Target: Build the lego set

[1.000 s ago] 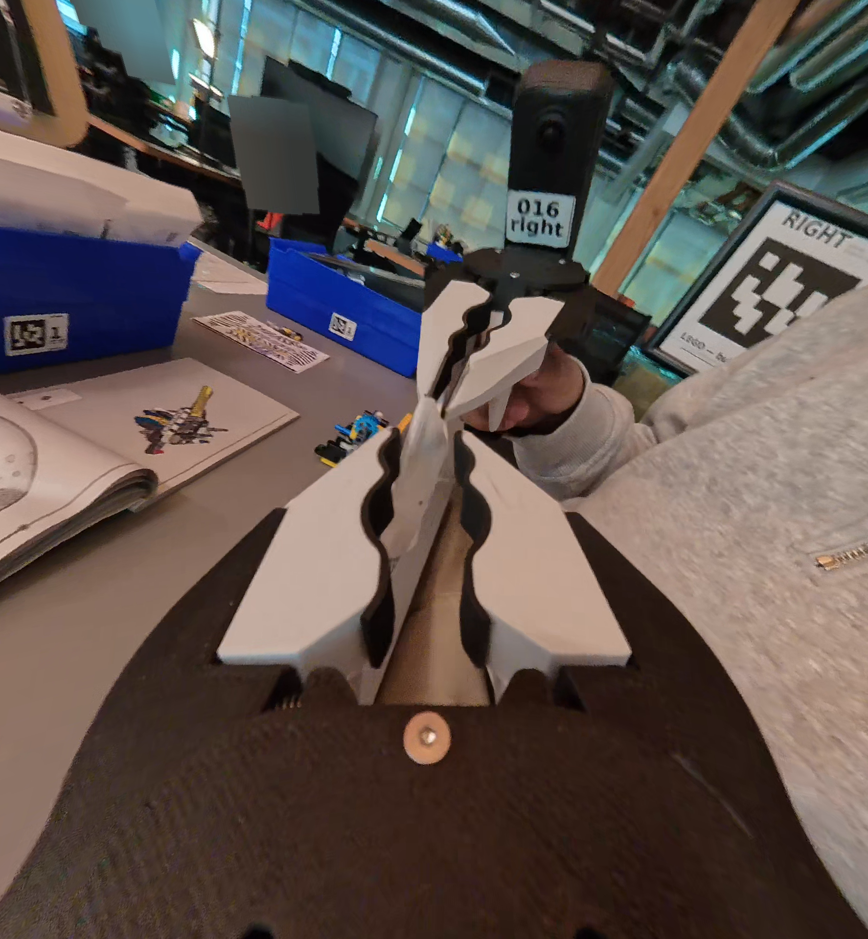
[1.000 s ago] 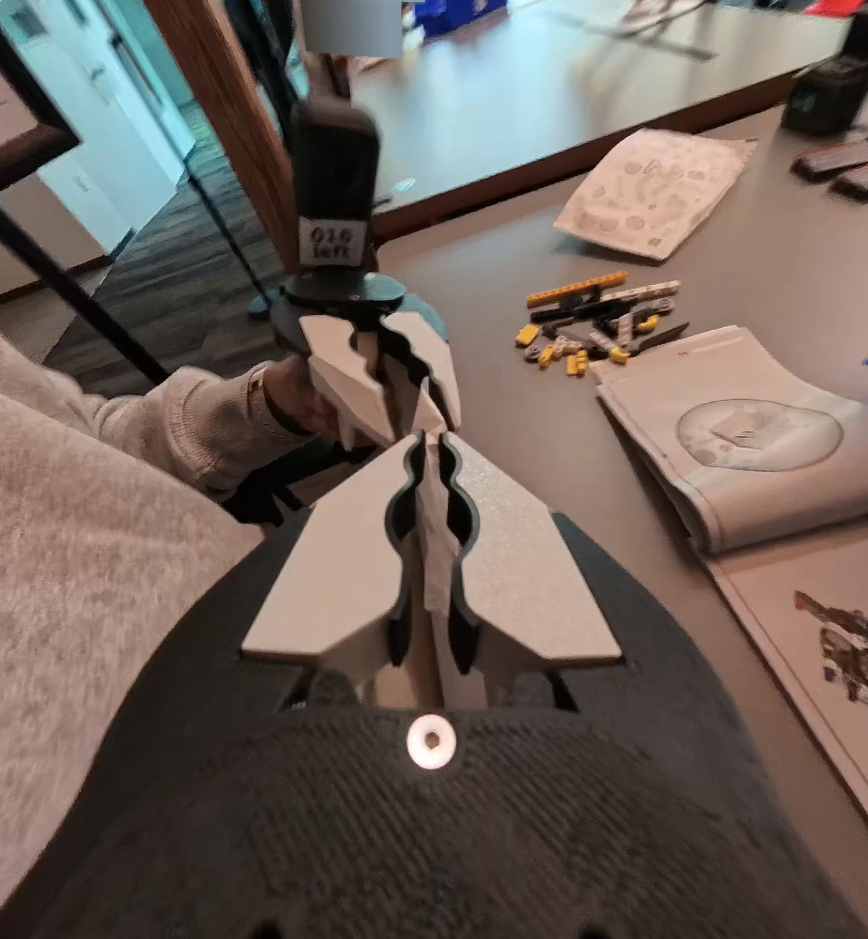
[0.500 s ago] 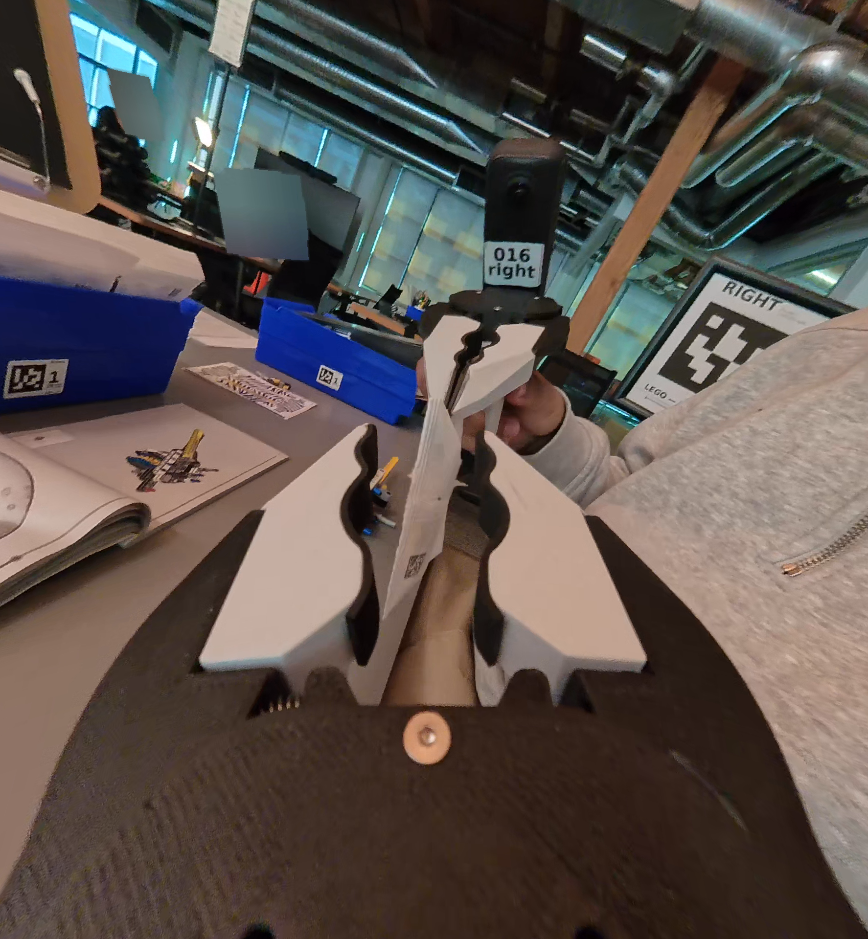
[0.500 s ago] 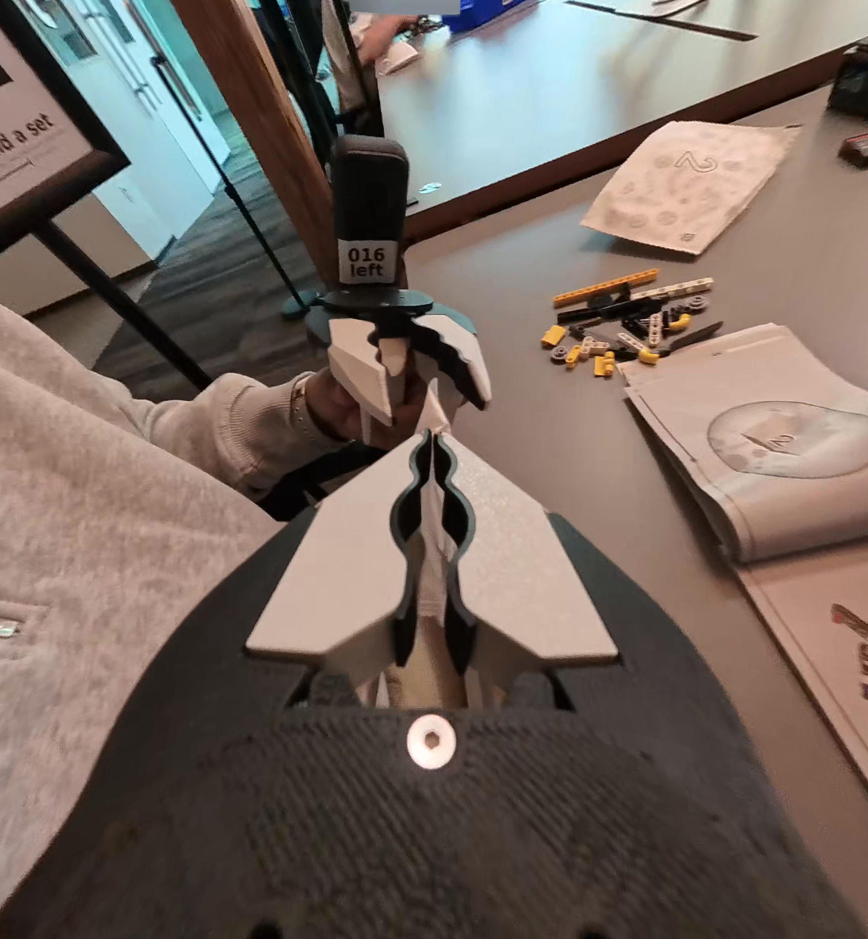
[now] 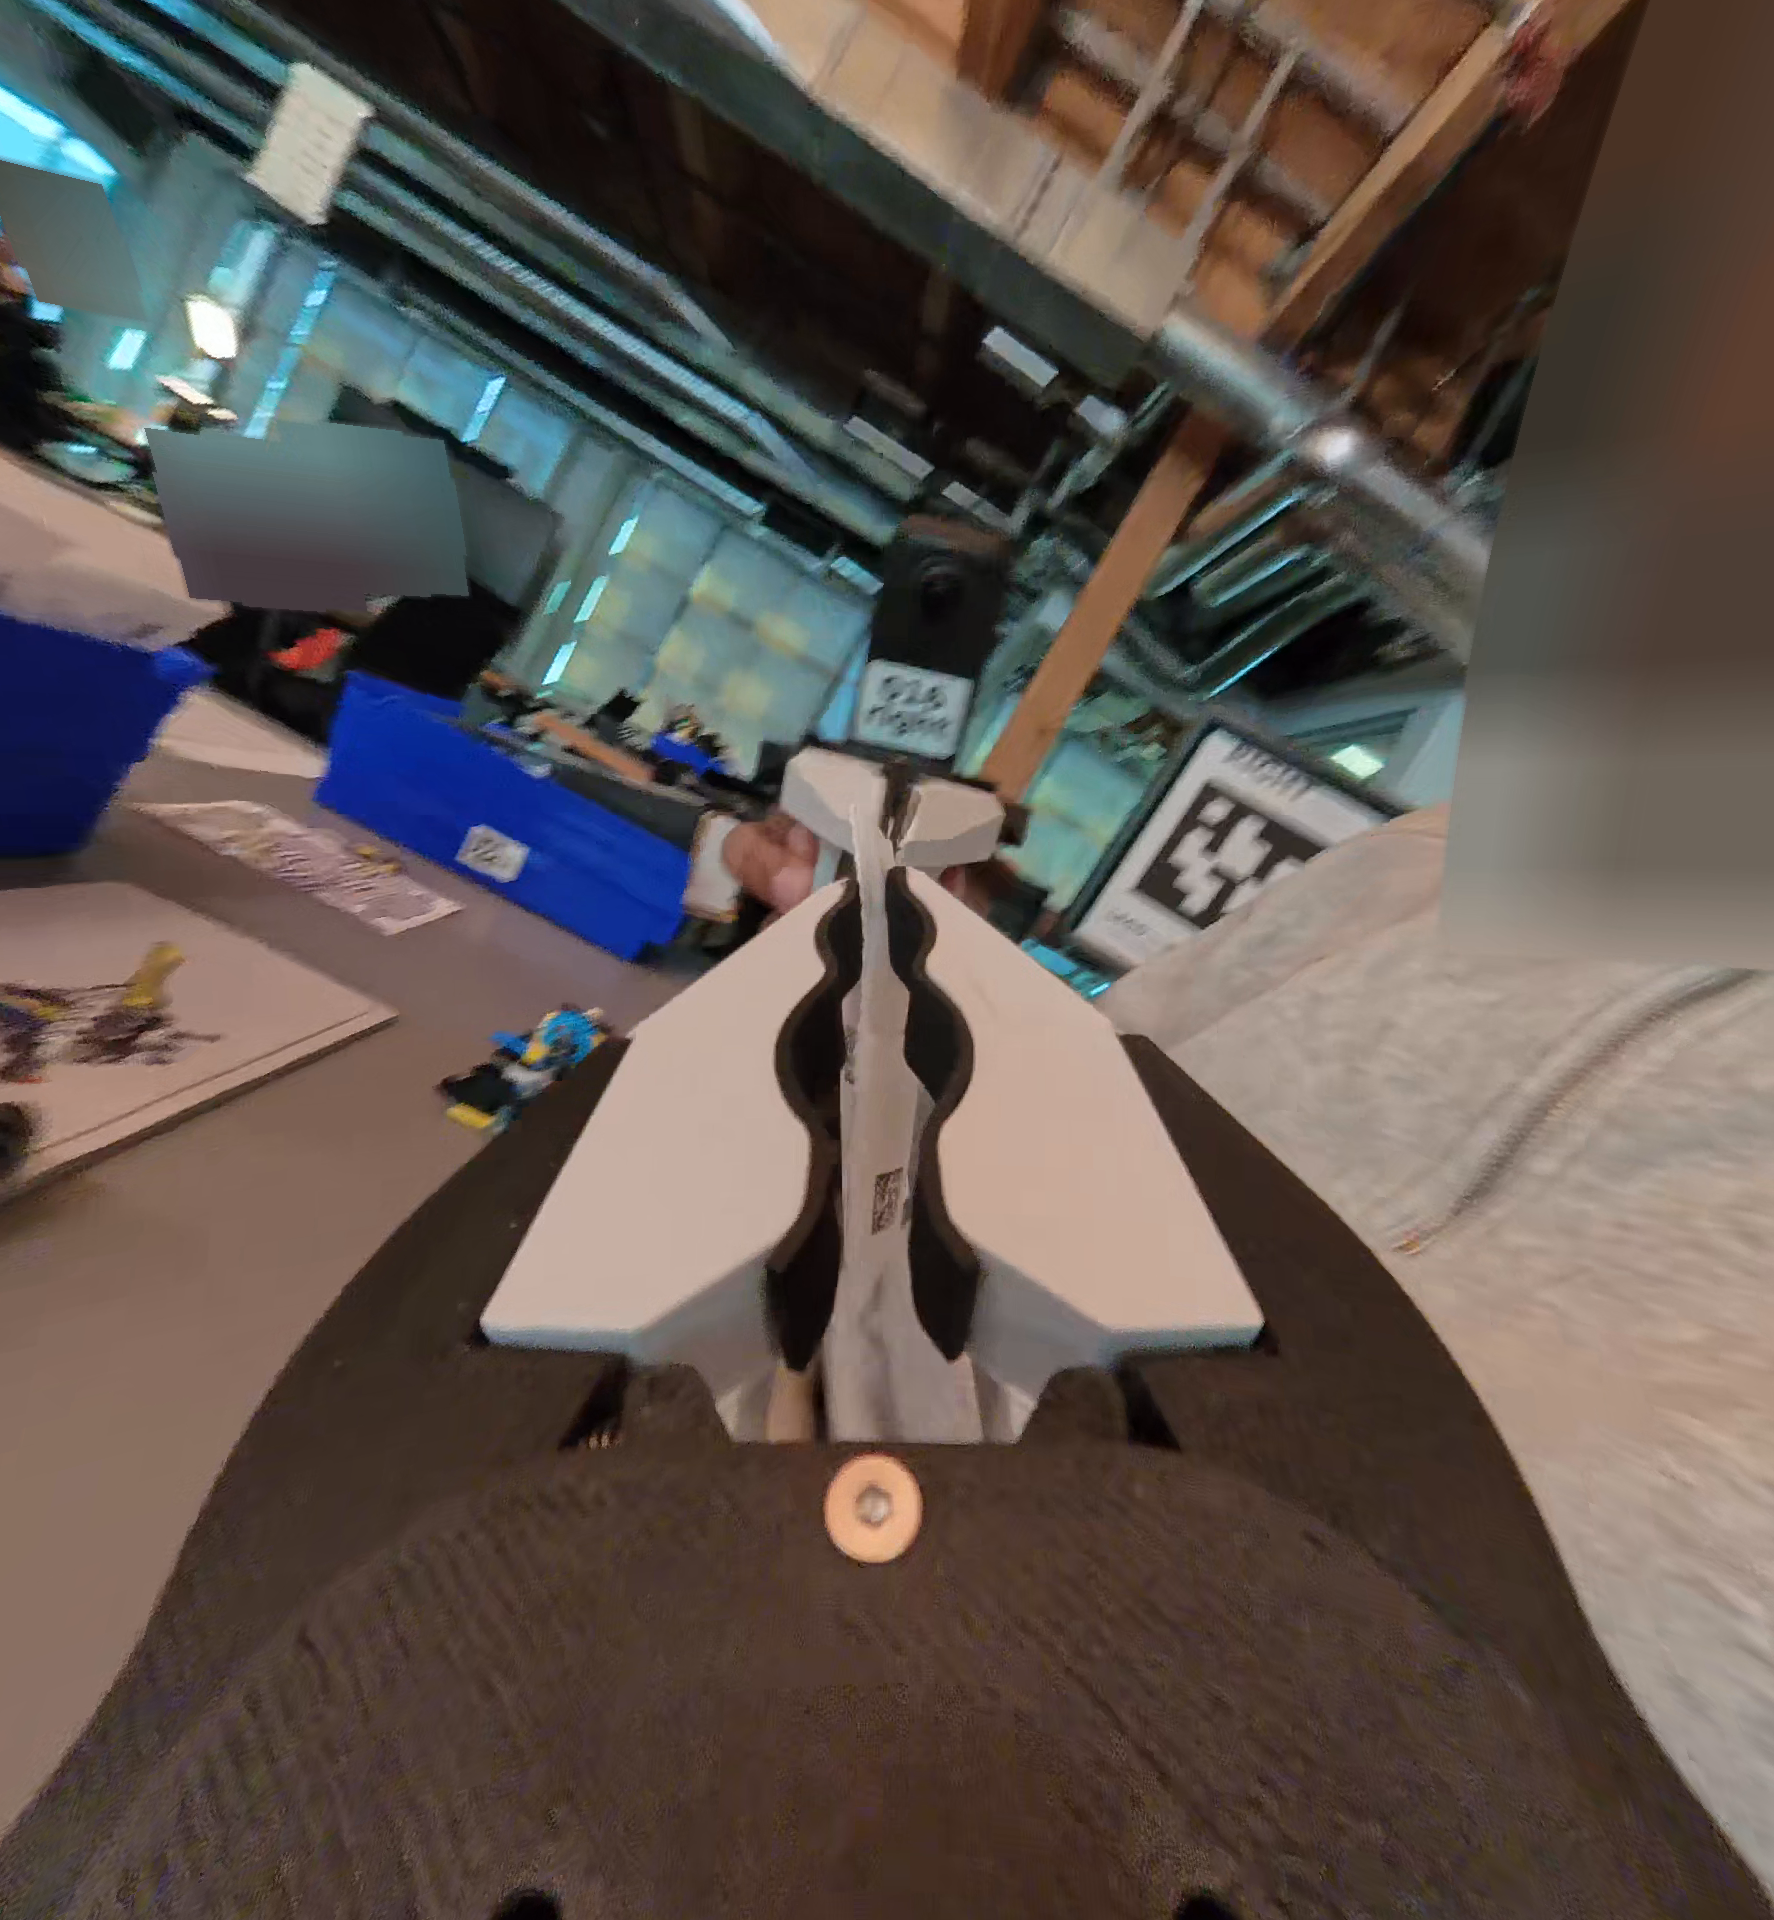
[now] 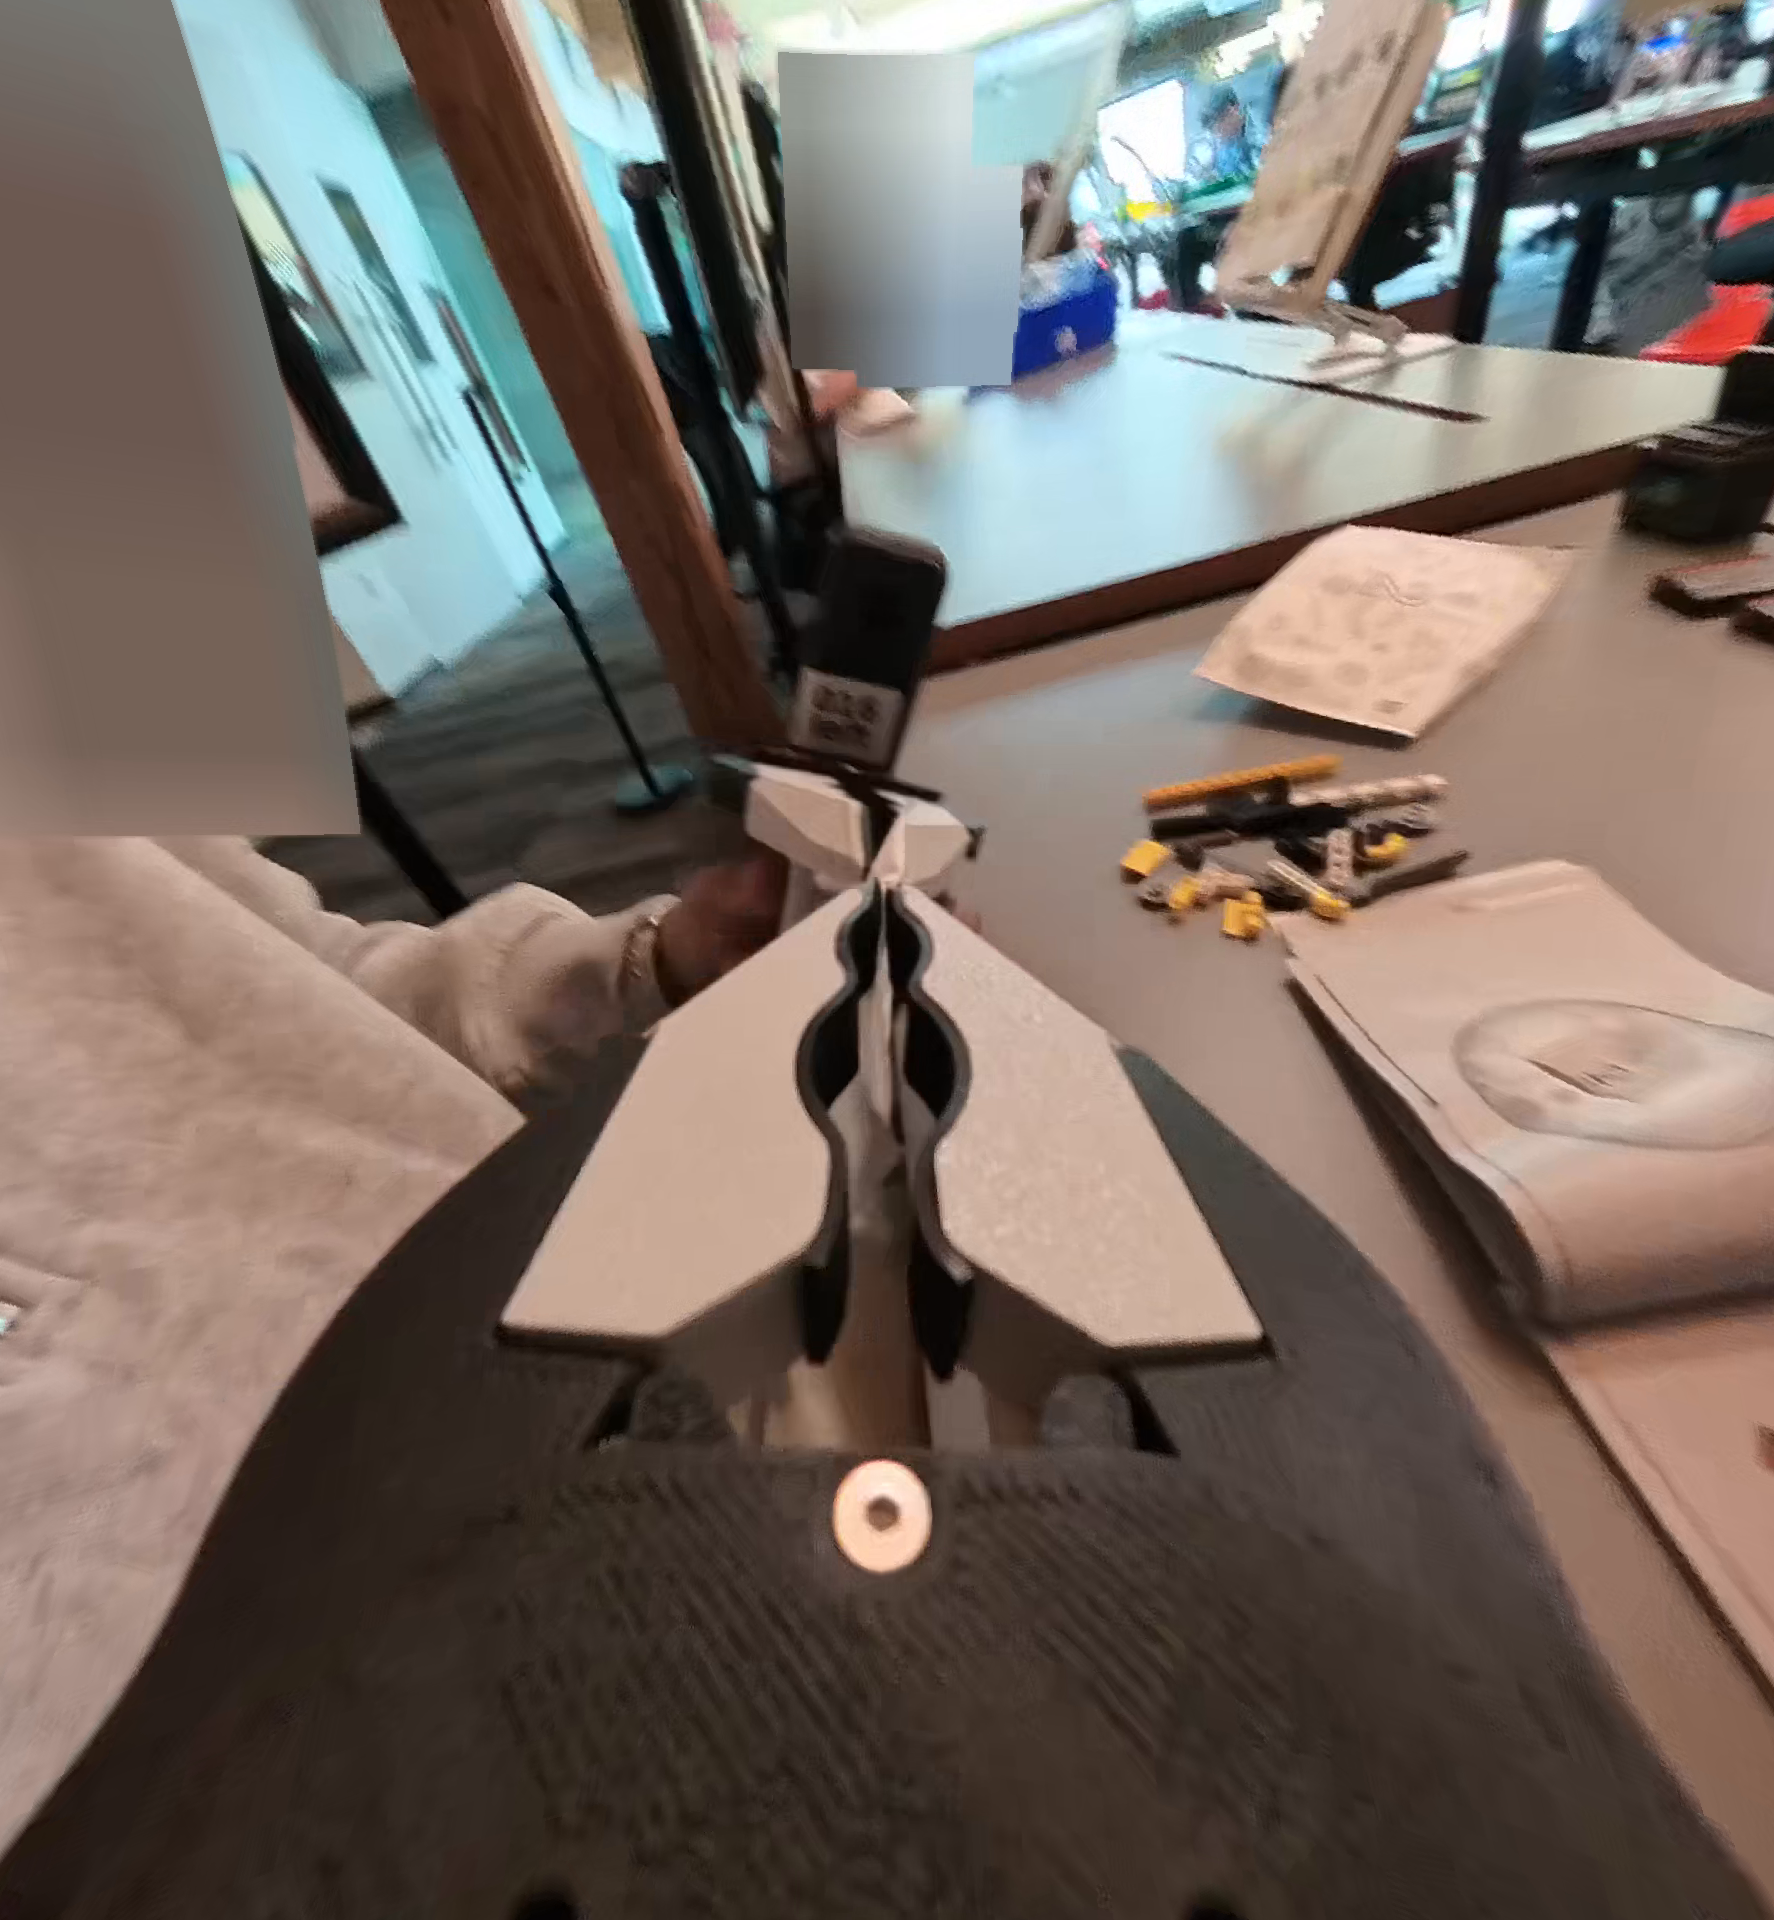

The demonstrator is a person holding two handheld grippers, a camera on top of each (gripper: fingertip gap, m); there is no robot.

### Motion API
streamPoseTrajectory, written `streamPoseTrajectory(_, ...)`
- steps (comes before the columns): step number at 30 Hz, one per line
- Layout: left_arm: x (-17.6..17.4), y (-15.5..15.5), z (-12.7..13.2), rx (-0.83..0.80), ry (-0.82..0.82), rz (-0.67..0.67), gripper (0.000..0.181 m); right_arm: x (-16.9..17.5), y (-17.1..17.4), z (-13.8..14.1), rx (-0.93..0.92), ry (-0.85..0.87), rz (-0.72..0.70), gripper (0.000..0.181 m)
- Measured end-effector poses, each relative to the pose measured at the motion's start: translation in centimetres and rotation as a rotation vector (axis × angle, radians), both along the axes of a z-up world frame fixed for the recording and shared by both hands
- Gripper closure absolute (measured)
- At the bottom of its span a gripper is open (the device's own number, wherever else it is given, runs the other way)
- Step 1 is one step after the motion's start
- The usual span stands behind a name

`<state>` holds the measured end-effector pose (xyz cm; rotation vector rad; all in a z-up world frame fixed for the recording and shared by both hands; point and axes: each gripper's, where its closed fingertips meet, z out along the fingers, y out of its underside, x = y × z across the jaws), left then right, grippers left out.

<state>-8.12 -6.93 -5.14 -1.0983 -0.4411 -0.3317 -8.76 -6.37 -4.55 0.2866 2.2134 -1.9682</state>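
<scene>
A white paper bag [image 5: 875,1143] is stretched between my two grippers, held above the table in front of a person in a grey sweater. My left gripper [image 5: 867,896] is shut on one end of it. My right gripper [image 6: 881,900] is shut on the other end of the bag [image 6: 878,1049]. The two grippers face each other tip to tip, almost touching. The right gripper also shows in the left wrist view [image 5: 891,812], and the left gripper in the right wrist view [image 6: 862,831]. A small blue, yellow and black lego build [image 5: 530,1051] lies on the table.
An open instruction booklet [image 6: 1589,1091] lies on the grey table, with loose yellow, black and grey lego pieces [image 6: 1278,847] and another flat paper bag [image 6: 1382,634] beyond it. Two blue bins [image 5: 509,826] and a sticker sheet [image 5: 311,862] stand farther back. The person's torso is close by.
My left gripper opened half a second ago and has shut again on the bag, farther along it. Both grippers have tilted upward. The right gripper stayed shut on the bag.
</scene>
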Motion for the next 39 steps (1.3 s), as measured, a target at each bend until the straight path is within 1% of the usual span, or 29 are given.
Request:
streamPoseTrajectory(2,0.1,0.0,-0.3,-0.071,0.048,0.033,0.178,-0.2,0.1,-0.3,0.033,-0.007,-0.009,0.178)
streamPoseTrajectory(3,0.3,0.0,-0.2,-0.077,0.061,0.027,0.179,-0.2,0.1,-0.4,0.043,-0.037,0.002,0.167)
streamPoseTrajectory(4,0.4,0.0,-0.2,-0.092,0.066,0.025,0.179,0.1,0.1,-0.6,0.058,-0.062,0.032,0.166)
streamPoseTrajectory(6,0.5,0.6,-1.0,-0.169,0.086,0.033,0.179,0.9,0.0,-1.3,0.108,-0.088,0.099,0.168)
streamPoseTrajectory(7,0.6,0.9,-1.5,-0.213,0.097,0.031,0.179,1.0,0.0,-1.7,0.139,-0.084,0.107,0.173)
streamPoseTrajectory(8,0.9,1.1,-1.7,-0.231,0.109,0.023,0.179,0.9,0.0,-2.0,0.164,-0.063,0.101,0.180)
streamPoseTrajectory(10,0.8,1.3,-1.8,-0.251,0.106,0.037,0.179,0.6,0.1,-2.2,0.209,-0.039,0.087,0.181)
streamPoseTrajectory(11,0.2,1.2,-2.1,-0.275,0.094,0.075,0.176,-0.5,0.3,-2.6,0.259,-0.016,0.017,0.181)
streamPoseTrajectory(13,-1.4,0.7,-3.1,-0.337,0.083,0.183,0.134,-3.7,1.5,-3.4,0.395,0.144,-0.171,0.181)
streamPoseTrajectory(14,-2.0,0.2,-3.3,-0.344,0.075,0.223,0.121,-3.5,1.5,-3.1,0.407,0.160,-0.147,0.181)
streamPoseTrajectory(16,-2.8,-0.9,-2.7,-0.290,0.047,0.271,0.111,-0.1,0.4,-0.4,0.247,-0.008,0.072,0.181)
streamPoseTrajectory(17,-2.9,-1.5,-2.1,-0.246,0.040,0.275,0.107,-0.6,0.4,0.2,0.228,-0.066,0.057,0.181)
streamPoseTrajectory(18,-2.9,-2.0,-1.6,-0.205,0.027,0.279,0.107,-2.6,0.8,-0.5,0.291,-0.015,-0.049,0.181)
streamPoseTrajectory(19,-3.0,-2.4,-1.2,-0.175,0.021,0.280,0.107,-5.2,1.8,-1.5,0.391,0.102,-0.198,0.181)
streamPoseTrajectory(20,-3.0,-2.8,-1.1,-0.164,0.019,0.285,0.106,-6.6,2.5,-2.1,0.463,0.181,-0.266,0.181)
streamPoseTrajectory(21,-3.1,-3.0,-1.0,-0.164,0.018,0.298,0.105,-5.7,2.1,-2.3,0.457,0.141,-0.197,0.181)
streamPoseTrajectory(23,-3.3,-3.4,-1.0,-0.167,0.021,0.317,0.106,-2.3,0.6,-0.2,0.274,-0.064,0.026,0.181)
streamPoseTrajectory(24,-3.3,-3.5,-1.0,-0.163,0.018,0.319,0.106,-3.1,0.8,-0.5,0.293,-0.079,-0.017,0.181)
streamPoseTrajectory(26,-3.4,-3.6,-1.0,-0.154,0.010,0.317,0.106,-7.6,2.9,-2.8,0.493,0.159,-0.279,0.181)
streamPoseTrajectory(27,-3.4,-3.7,-1.0,-0.152,0.008,0.320,0.107,-8.8,3.8,-3.4,0.574,0.247,-0.352,0.181)
streamPoseTrajectory(28,-3.4,-3.7,-1.0,-0.153,0.009,0.323,0.107,-8.5,3.8,-3.9,0.596,0.244,-0.330,0.181)
streamPoseTrajectory(29,-3.5,-3.7,-1.0,-0.155,0.008,0.323,0.107,-7.1,2.9,-3.9,0.543,0.183,-0.246,0.181)
streamPoseTrajectory(31,-3.5,-3.7,-1.2,-0.159,0.002,0.322,0.107,-2.9,0.9,-2.1,0.343,-0.022,0.003,0.181)
streamPoseTrajectory(32,-3.6,-3.7,-1.2,-0.157,-0.001,0.321,0.108,-2.8,0.9,-2.0,0.327,-0.077,0.010,0.181)
streamPoseTrajectory(33,-3.6,-3.7,-1.2,-0.154,-0.004,0.319,0.108,-4.2,1.3,-2.7,0.370,-0.037,-0.070,0.181)
streamPoseTrajectory(35,-3.6,-3.7,-1.2,-0.151,-0.004,0.319,0.108,-7.9,3.3,-4.4,0.523,0.137,-0.288,0.181)
streamPoseTrajectory(36,-3.5,-3.7,-1.2,-0.154,-0.003,0.320,0.108,-8.1,3.5,-4.8,0.553,0.158,-0.300,0.181)
streamPoseTrajectory(37,-3.6,-3.6,-1.3,-0.159,-0.002,0.320,0.109,-7.4,3.2,-4.9,0.537,0.128,-0.265,0.181)
streamPoseTrajectory(39,-3.6,-3.5,-1.4,-0.165,-0.003,0.316,0.108,-5.6,2.1,-4.2,0.437,0.029,-0.166,0.181)
